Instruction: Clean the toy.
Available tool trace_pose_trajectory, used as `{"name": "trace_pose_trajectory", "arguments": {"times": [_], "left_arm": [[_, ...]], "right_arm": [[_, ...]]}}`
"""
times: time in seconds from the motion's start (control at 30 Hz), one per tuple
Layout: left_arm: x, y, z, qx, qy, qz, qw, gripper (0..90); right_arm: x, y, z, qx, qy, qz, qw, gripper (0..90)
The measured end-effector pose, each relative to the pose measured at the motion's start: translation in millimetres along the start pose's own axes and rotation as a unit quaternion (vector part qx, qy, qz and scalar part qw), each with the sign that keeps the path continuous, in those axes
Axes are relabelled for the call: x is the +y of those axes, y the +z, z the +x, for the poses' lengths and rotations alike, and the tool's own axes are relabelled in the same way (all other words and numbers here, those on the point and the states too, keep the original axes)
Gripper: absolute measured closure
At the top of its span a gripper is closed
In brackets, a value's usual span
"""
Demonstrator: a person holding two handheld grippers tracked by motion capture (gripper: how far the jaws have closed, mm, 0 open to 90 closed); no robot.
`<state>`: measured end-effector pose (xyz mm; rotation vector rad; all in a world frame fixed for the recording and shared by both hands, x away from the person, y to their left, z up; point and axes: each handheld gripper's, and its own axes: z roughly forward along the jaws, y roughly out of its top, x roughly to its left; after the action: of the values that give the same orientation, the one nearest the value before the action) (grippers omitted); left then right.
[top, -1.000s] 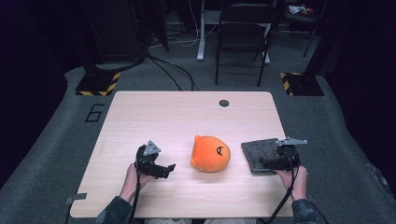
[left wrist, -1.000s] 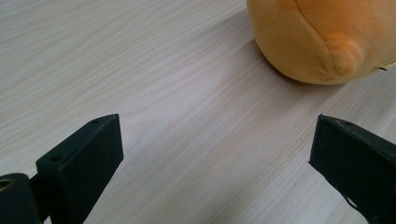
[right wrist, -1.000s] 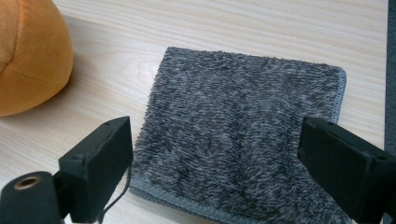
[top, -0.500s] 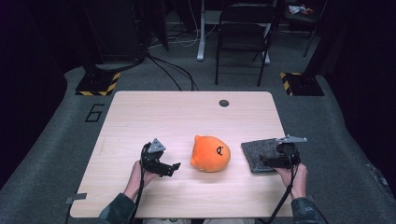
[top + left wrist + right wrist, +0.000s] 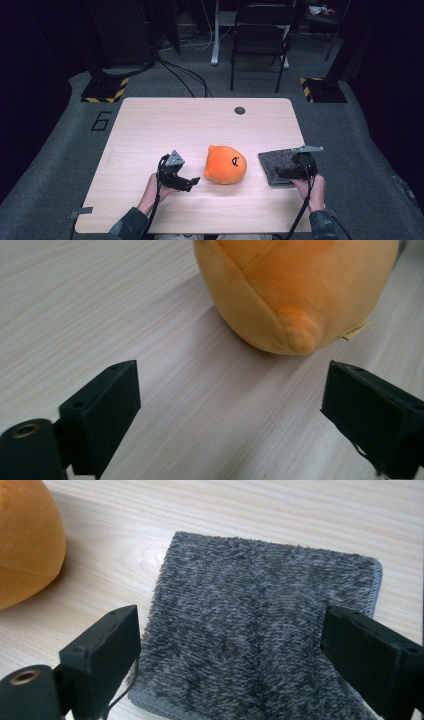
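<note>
An orange plush toy (image 5: 225, 164) with a small black face lies on the wooden table (image 5: 200, 125), near its front middle. My left gripper (image 5: 192, 182) is just left of the toy, open, jaws pointing at it. In the left gripper view the toy (image 5: 295, 287) lies close ahead, a small stub and a label on its side, nothing between the jaws. A folded grey fuzzy cloth (image 5: 277, 164) lies to the right of the toy. My right gripper (image 5: 281, 173) hovers over the cloth's near right part, open. The cloth (image 5: 260, 630) spreads between and beyond its jaws.
A round dark hole (image 5: 240, 110) sits near the table's far edge. Beyond the table stand a black chair (image 5: 260, 40) and floor stands with yellow-black striped bases (image 5: 105, 89). The far half of the table is bare wood.
My left gripper has moved right, closer to the orange toy. The right gripper stays over the cloth.
</note>
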<state>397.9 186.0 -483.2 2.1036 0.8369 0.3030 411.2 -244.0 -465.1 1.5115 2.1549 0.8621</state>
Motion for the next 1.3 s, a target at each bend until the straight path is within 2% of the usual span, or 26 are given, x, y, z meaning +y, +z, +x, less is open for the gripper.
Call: {"name": "trace_pose_trajectory", "arguments": {"times": [0.1,0.33,0.37,0.43,0.53,0.67,0.77,0.83,0.87,0.9,0.97,1.13,1.2,1.23,1.3], "left_arm": [[2.6,2.5,-3.8,-0.006,0.010,-0.004,0.9999,14.4],[7.3,14.0,-12.6,-0.010,0.022,-0.001,0.9997,15.4],[7.9,15.3,-13.6,-0.011,0.025,-0.003,0.9996,15.6],[8.7,17.3,-15.6,-0.014,0.027,-0.008,0.9995,19.3],[9.6,19.3,-16.6,-0.025,0.029,-0.010,0.9992,27.4],[9.6,24.0,-18.0,-0.025,0.034,-0.010,0.9991,36.5],[9.7,26.4,-19.0,-0.031,0.035,-0.007,0.9989,41.2],[10.0,27.5,-20.1,-0.035,0.036,-0.006,0.9987,45.1],[10.0,28.2,-21.2,-0.033,0.037,-0.008,0.9988,47.3],[10.0,28.6,-21.6,-0.032,0.040,-0.009,0.9986,49.2],[10.2,28.2,-21.7,-0.036,0.041,-0.007,0.9985,53.4],[9.0,29.1,-22.5,-0.038,0.036,-0.013,0.9985,59.8],[9.1,29.0,-23.2,-0.039,0.039,-0.012,0.9984,60.7],[9.4,28.7,-23.1,-0.042,0.042,-0.010,0.9982,60.8],[9.4,28.6,-23.1,-0.042,0.043,-0.010,0.9982,61.0]], "right_arm": [[-1.7,2.0,0.3,0.000,-0.003,0.004,1.0000,7.8],[-5.4,7.7,-3.6,-0.004,0.004,0.013,0.9999,7.3],[-5.6,8.3,-5.6,-0.006,-0.002,0.012,0.9999,7.3],[-5.3,8.7,-5.3,-0.009,0.009,0.015,0.9998,6.9],[-2.7,12.9,-8.0,-0.017,0.001,0.012,0.9998,6.6],[1.4,21.6,-9.9,-0.021,-0.001,0.018,0.9996,5.4],[2.1,28.8,-9.3,-0.017,-0.008,0.031,0.9994,4.6],[1.4,35.2,-8.0,-0.017,-0.010,0.052,0.9985,7.7],[0.9,39.3,-9.8,-0.014,-0.022,0.059,0.9979,9.2],[0.3,42.0,-9.2,-0.013,-0.014,0.071,0.9973,9.3],[-1.1,49.2,-11.1,-0.010,-0.029,0.085,0.9959,9.4],[-4.2,52.4,-10.7,-0.013,-0.027,0.075,0.9968,8.5],[-4.7,51.3,-8.6,-0.014,-0.015,0.078,0.9967,8.5],[-4.8,52.0,-9.9,-0.014,-0.026,0.073,0.9969,8.4],[-5.4,52.0,-10.2,-0.014,-0.029,0.071,0.9970,8.5]]}}
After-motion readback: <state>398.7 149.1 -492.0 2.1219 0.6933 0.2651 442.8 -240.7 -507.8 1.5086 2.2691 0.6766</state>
